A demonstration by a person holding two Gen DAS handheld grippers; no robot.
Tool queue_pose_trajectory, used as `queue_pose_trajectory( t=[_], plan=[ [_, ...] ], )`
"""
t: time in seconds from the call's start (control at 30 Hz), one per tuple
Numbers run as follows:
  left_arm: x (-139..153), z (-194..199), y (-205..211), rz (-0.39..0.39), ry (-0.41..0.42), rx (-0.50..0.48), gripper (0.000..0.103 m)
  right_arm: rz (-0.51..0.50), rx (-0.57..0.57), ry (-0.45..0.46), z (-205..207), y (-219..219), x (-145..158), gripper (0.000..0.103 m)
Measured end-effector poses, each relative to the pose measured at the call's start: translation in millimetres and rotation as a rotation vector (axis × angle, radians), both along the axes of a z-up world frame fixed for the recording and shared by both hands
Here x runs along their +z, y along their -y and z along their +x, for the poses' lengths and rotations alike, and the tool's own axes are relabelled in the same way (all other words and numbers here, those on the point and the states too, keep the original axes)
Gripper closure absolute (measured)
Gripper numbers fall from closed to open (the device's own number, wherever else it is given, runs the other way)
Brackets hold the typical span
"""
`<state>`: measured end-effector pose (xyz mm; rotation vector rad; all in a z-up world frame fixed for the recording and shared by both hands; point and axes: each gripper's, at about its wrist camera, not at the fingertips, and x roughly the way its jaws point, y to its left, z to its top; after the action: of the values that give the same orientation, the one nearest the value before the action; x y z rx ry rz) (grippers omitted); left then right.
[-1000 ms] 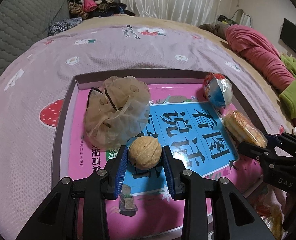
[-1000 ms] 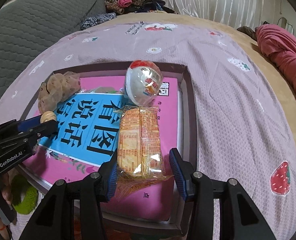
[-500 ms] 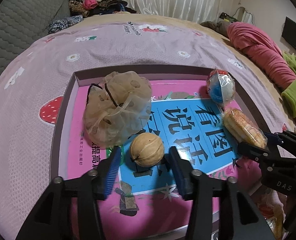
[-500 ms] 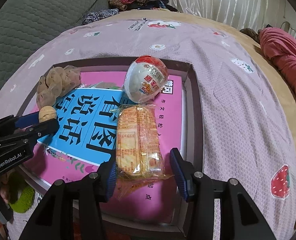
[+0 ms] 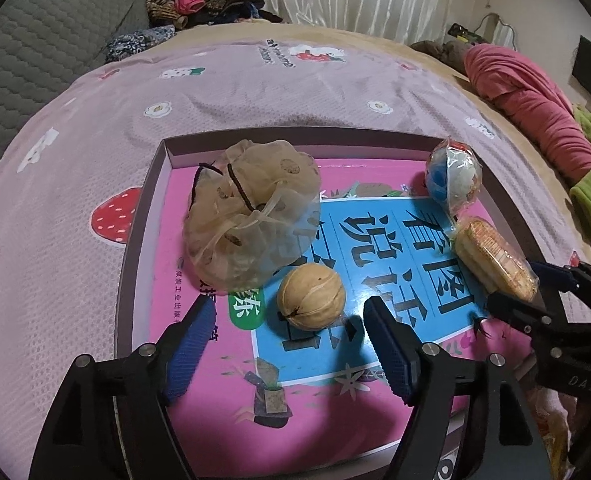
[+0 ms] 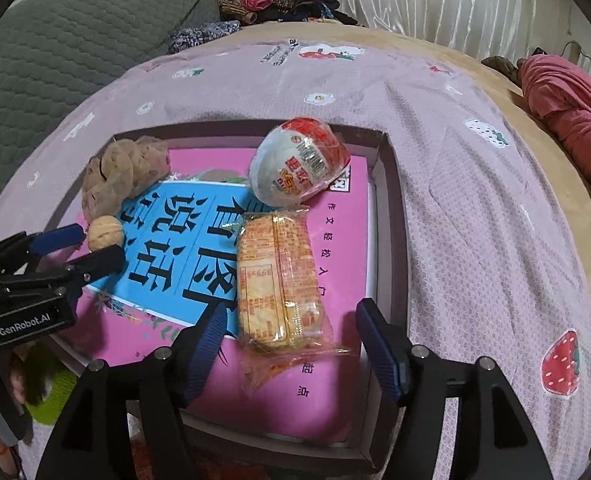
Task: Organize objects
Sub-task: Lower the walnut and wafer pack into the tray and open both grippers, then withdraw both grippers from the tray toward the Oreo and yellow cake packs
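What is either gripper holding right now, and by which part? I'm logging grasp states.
Nothing. The left gripper is open, its pads clear of the walnut. The right gripper is open around the cracker packet, not clamping it.

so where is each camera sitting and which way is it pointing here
Left wrist view: sits on the left gripper, looking forward over its open blue pads at the round tan walnut and sheer beige drawstring pouch; the right gripper shows at the right edge.
Right wrist view: sits on the right gripper, open around the orange cracker packet; the left gripper shows at the left.
Shared: the brown-walled box on the bed, the walnut, pouch, packet and wrapped toy egg.
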<state>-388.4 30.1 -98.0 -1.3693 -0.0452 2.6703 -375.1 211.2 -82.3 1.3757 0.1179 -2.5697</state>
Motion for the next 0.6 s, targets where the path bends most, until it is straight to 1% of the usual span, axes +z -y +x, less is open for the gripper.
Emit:
queue_pose_trajectory(
  t=[0.1, 0.13, 0.17, 0.27, 0.3, 0.33, 0.4, 0.53, 0.57, 0.6],
  plan=[
    [2, 1, 3, 0.003, -0.001, 0.007, 0.024, -0.004, -0.003, -0.013, 3, -1, 4, 0.035],
    [4, 1, 4, 0.002, -0.004, 0.012, 0.024, 0.001, -0.009, -0.02, 4, -1, 5, 0.029],
    [5, 2, 4, 0.0, -0.006, 0.014, 0.024, 0.011, -0.016, -0.029, 5, -3, 7, 0.027],
    [10, 5, 8, 0.013, -0.006, 0.015, 0.023, -0.013, -0.021, -0.039, 8, -6, 13, 0.027],
    [11, 5, 9, 0.025, -0.003, 0.012, 0.019, -0.015, -0.023, -0.046, 9, -7, 15, 0.027],
    [13, 7, 9, 0.032, 0.002, 0.008, 0.019, -0.016, -0.025, -0.052, 11, -7, 17, 0.026],
    [16, 9, 7, 0.026, 0.013, -0.005, 0.018, -0.008, -0.036, -0.067, 13, -8, 22, 0.023],
    [26, 17, 7, 0.045, -0.002, -0.011, 0.018, -0.024, -0.042, -0.092, 20, -12, 33, 0.02],
    [30, 19, 7, 0.048, -0.012, -0.008, 0.015, -0.033, -0.043, -0.099, 22, -12, 36, 0.02],
    [33, 21, 8, 0.056, -0.019, -0.008, 0.008, -0.041, -0.044, -0.107, 24, -13, 39, 0.019]
  ],
)
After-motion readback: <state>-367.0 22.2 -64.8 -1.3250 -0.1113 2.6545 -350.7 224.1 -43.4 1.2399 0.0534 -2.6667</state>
